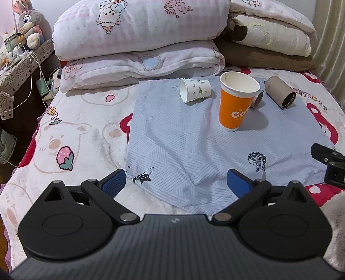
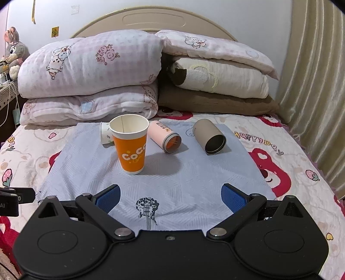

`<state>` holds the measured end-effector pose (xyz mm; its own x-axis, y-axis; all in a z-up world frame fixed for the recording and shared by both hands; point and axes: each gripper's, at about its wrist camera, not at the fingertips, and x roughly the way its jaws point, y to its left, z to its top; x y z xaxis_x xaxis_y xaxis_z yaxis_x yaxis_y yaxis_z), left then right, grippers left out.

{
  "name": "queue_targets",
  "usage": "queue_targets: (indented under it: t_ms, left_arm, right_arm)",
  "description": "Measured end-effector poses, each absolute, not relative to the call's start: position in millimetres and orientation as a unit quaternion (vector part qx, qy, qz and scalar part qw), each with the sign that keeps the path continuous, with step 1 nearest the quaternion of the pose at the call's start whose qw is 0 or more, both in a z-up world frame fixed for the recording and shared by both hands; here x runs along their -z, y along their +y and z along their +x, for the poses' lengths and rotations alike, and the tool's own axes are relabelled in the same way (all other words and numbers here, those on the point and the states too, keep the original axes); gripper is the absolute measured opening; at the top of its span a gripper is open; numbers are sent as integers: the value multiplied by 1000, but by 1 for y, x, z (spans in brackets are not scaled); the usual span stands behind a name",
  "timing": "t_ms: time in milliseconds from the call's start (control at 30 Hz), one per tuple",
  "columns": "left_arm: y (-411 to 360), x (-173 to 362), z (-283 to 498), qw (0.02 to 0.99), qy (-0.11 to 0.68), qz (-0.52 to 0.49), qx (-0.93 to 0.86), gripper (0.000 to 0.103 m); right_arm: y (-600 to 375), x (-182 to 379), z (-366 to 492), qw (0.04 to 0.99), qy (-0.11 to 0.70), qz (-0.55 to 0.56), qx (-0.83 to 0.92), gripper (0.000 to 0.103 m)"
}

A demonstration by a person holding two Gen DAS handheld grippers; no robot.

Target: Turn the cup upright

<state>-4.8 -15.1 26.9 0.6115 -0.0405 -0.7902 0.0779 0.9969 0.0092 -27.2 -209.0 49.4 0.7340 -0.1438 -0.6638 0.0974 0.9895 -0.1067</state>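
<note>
- Bedroom setting: a bed (image 2: 286, 137) with a cartoon-print cover carries a pale blue cloth (image 2: 172, 172) spread across its middle; folded quilts (image 2: 90, 64) and pillows (image 2: 217, 75) are stacked along the head edge, below a beige headboard (image 2: 151, 19).
- Orange paper cup (image 2: 132, 150) stands upright, mouth up, on the blue cloth, left of the cloth's middle in the right wrist view.
- Small white patterned cup (image 1: 195, 90) lies on its side near the cloth's far edge, mouth toward the bed's left edge, just behind the orange cup in the right wrist view.
- Pink tumbler (image 2: 165, 136) lies on its side just right of the orange cup, open end facing the foot of the bed.
- Grey-brown tumbler (image 2: 210, 136) lies on its side near the cloth's far right corner, apart from the pink one, dark mouth facing the foot of the bed.
- Left gripper (image 1: 176, 183): blue pads spread wide, holding nothing, over the cloth's near edge, well short of the cups.
- Right gripper (image 2: 171, 197): pads likewise spread wide and empty, over the cloth's near edge above a guitar print (image 2: 147, 210).
- Plush rabbit (image 1: 29, 23) sits on a side table (image 1: 21, 62) beyond the bed's left edge.
</note>
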Motion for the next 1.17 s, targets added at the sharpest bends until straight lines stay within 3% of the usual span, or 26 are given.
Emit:
queue_targets:
  t_ms: [1167]
  left_arm:
    - [-8,-25,-1,891,452,23,23,102]
  right_arm:
    - [-210,-55,-30,931,355,-39,69,101]
